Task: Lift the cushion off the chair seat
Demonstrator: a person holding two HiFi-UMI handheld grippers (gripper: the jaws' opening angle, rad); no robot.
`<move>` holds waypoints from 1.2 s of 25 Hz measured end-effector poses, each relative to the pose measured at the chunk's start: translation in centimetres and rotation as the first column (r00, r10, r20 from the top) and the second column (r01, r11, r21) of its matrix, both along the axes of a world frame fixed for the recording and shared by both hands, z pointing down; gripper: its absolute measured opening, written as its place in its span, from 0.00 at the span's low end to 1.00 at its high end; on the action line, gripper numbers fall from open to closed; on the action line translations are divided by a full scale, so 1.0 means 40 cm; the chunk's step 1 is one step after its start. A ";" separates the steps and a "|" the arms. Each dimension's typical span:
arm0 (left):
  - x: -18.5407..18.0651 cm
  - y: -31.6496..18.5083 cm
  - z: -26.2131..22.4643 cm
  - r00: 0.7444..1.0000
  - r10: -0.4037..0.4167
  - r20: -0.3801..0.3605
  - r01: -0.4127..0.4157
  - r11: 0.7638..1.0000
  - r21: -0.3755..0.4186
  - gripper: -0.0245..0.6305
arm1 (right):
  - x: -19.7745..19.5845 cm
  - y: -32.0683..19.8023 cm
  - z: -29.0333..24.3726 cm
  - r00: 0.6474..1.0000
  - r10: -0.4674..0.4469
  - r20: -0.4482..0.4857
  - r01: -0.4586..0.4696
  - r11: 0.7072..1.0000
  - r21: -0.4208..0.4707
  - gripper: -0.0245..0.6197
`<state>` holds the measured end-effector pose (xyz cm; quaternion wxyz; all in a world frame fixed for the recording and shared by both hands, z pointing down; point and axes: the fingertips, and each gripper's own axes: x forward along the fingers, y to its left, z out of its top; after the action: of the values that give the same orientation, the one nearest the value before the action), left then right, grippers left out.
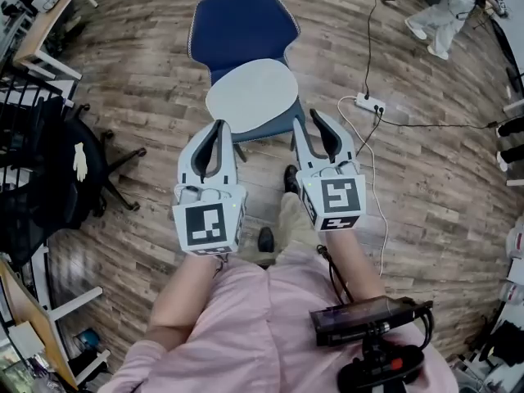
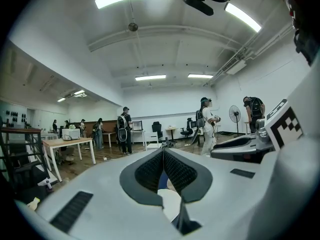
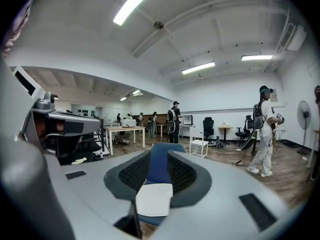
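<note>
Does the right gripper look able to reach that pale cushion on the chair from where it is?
Probably yes. The right gripper is close by the cushion's near edge on the blue chair, jaws apart, and nothing stands between them.

The cushion [image 1: 251, 95] is looking smooth and matt. The chair [image 1: 241, 27] is showing blue cloth. The floor [image 1: 147, 97] is showing grained wood, faintly shining. The left gripper [image 1: 219, 125] and right gripper [image 1: 306, 117] are showing smooth pale plastic with dark, textured pads [image 3: 182, 173].

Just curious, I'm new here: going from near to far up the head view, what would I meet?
Pink shirt → left gripper → white cushion → blue chair back.
</note>
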<state>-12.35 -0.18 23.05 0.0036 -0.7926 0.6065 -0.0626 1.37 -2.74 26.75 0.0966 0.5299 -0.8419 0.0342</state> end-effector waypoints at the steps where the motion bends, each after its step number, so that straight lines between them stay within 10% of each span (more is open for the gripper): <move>1: 0.008 -0.030 0.010 1.000 -0.004 0.011 0.004 1.000 -0.007 0.06 | 0.014 -0.033 0.013 1.000 -0.001 0.000 0.001 1.000 -0.010 0.20; 14: 0.066 -0.453 -0.026 0.988 -0.143 0.056 0.144 0.990 -0.002 0.06 | 0.082 -0.516 -0.008 0.992 -0.127 0.026 0.127 0.992 -0.007 0.20; 30: -0.037 -0.706 0.048 0.968 -0.250 0.036 0.252 0.965 -0.072 0.06 | 0.044 -0.820 0.053 0.987 -0.157 0.015 0.158 0.986 -0.060 0.20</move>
<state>-13.84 -28.43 24.98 -0.0264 -0.7082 0.6989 -0.0964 3.13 -35.54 28.85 0.1111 0.4583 -0.8801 0.0549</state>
